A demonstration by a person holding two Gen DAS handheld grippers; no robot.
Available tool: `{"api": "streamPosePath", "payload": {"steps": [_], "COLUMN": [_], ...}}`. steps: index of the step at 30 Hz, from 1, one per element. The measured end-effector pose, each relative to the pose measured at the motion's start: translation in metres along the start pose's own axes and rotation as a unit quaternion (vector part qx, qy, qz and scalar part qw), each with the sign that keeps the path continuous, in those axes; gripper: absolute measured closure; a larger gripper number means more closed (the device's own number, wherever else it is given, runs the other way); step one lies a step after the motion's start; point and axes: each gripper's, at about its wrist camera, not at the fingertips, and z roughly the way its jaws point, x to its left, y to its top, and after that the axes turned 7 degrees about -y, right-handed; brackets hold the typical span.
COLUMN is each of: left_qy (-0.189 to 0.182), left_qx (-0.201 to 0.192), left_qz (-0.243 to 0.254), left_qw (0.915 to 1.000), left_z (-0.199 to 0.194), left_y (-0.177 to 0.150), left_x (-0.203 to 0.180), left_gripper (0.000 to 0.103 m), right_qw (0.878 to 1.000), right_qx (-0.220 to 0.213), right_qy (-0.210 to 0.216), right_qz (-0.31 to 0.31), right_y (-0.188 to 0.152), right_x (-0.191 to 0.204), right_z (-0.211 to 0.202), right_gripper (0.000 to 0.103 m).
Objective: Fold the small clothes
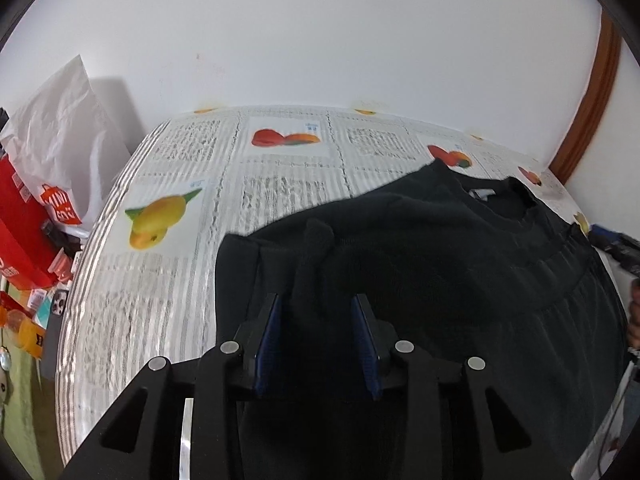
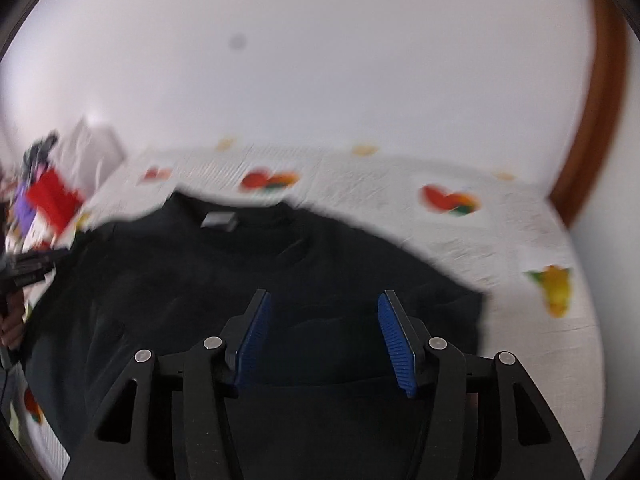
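A black sweatshirt (image 1: 440, 264) lies spread on a table covered with a newsprint and fruit patterned cloth (image 1: 160, 272). Its collar with a white label (image 1: 482, 193) points toward the far wall. My left gripper (image 1: 318, 300) is open just above the garment's left part, where a sleeve or fold bunches up between the blue pads (image 1: 268, 336). In the right wrist view the sweatshirt (image 2: 200, 280) fills the middle, label (image 2: 218, 220) at the far side. My right gripper (image 2: 324, 300) is open wide over the garment's right part, holding nothing. This view is blurred.
A white shopping bag (image 1: 60, 132) and red boxes (image 1: 20, 220) stand beyond the table's left edge. A white wall runs behind the table, with a brown wooden frame (image 1: 592, 100) at the right. The other hand-held gripper (image 2: 28, 268) shows at the left of the right wrist view.
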Motion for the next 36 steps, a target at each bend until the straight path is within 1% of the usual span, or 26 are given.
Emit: {"api": "streamPosePath", "payload": {"steps": [3,4,5,6,7,9,11,12,14,16,19,20,22,26,28,30,32,33,34,36], "left_qy": [-0.010,-0.009,-0.008,-0.009,-0.011,-0.014,-0.019,-0.020,-0.024,-0.030,-0.024,-0.019,-0.018,-0.028,-0.031,-0.031,-0.025,-0.021,-0.018,-0.016], "left_qx": [0.008,0.011,0.013,0.014,0.013,0.009,0.006,0.005,-0.001,-0.011,-0.013,-0.013,-0.014,-0.015,-0.016,-0.017,-0.018,-0.018,-0.013,0.001], "left_qz": [0.003,0.004,0.004,0.003,0.003,0.003,-0.004,-0.006,-0.011,-0.022,-0.029,-0.032,-0.038,-0.048,-0.039,-0.029,-0.016,-0.011,-0.006,-0.001], "left_qw": [0.9999,0.9999,0.9999,0.9999,0.9998,0.9999,0.9998,0.9998,0.9996,0.9992,0.9992,0.9992,0.9990,0.9984,0.9986,0.9990,0.9994,0.9996,0.9997,0.9999], "left_z": [-0.001,-0.001,0.001,0.001,0.001,0.000,0.000,-0.001,-0.005,-0.008,-0.009,-0.008,-0.007,-0.008,-0.007,-0.005,-0.002,0.001,0.005,0.014], "left_y": [-0.013,-0.015,-0.019,-0.022,-0.024,-0.027,-0.028,-0.029,-0.028,-0.026,-0.024,-0.024,-0.024,-0.021,-0.016,-0.010,-0.003,0.001,0.004,0.008], "left_x": [0.001,0.001,0.002,0.003,0.004,0.005,0.007,0.008,0.010,0.014,0.020,0.022,0.026,0.029,0.025,0.019,0.012,0.010,0.008,0.006], "left_gripper": [0.069,0.069,0.069,0.069,0.069,0.066,0.066,0.066,0.066,0.066,0.066,0.066,0.066,0.066,0.066,0.066,0.066,0.066,0.066,0.066], "right_qw": [0.999,0.998,0.998,0.998,0.997,0.996,0.995,0.995,0.996,0.998,0.997,0.997,0.998,0.996,0.996,0.997,0.997,0.997,0.995,0.994], "right_qx": [0.043,0.062,0.052,0.049,0.053,0.045,0.035,0.030,-0.003,-0.036,-0.053,-0.048,-0.018,0.020,0.022,0.013,-0.005,-0.012,-0.015,-0.007], "right_qy": [0.007,0.000,-0.017,-0.023,-0.025,-0.049,-0.052,-0.055,-0.059,-0.046,-0.054,-0.058,-0.062,-0.079,-0.080,-0.075,-0.075,-0.082,-0.094,-0.107], "right_qz": [-0.015,-0.020,-0.027,-0.034,-0.045,-0.065,-0.082,-0.081,-0.065,-0.027,-0.019,-0.020,-0.018,-0.030,-0.031,-0.020,-0.005,0.002,0.014,0.038], "right_y": [-0.009,-0.011,-0.014,-0.014,-0.014,-0.016,-0.020,-0.020,-0.015,-0.004,0.008,0.012,0.014,0.004,0.003,0.004,0.005,0.005,0.003,0.000], "right_x": [0.017,0.021,0.024,0.028,0.033,0.038,0.043,0.042,0.037,0.026,0.022,0.022,0.022,0.027,0.026,0.017,0.002,-0.008,-0.023,-0.047], "right_z": [0.027,0.037,0.038,0.037,0.036,0.031,0.025,0.021,0.007,-0.009,-0.008,-0.001,0.020,0.050,0.048,0.036,0.022,0.015,0.010,0.008], "right_gripper": [0.048,0.049,0.050,0.062,0.083,0.096,0.100,0.100,0.100,0.100,0.101,0.101,0.101,0.101,0.101,0.100,0.092,0.084,0.073,0.064]}}
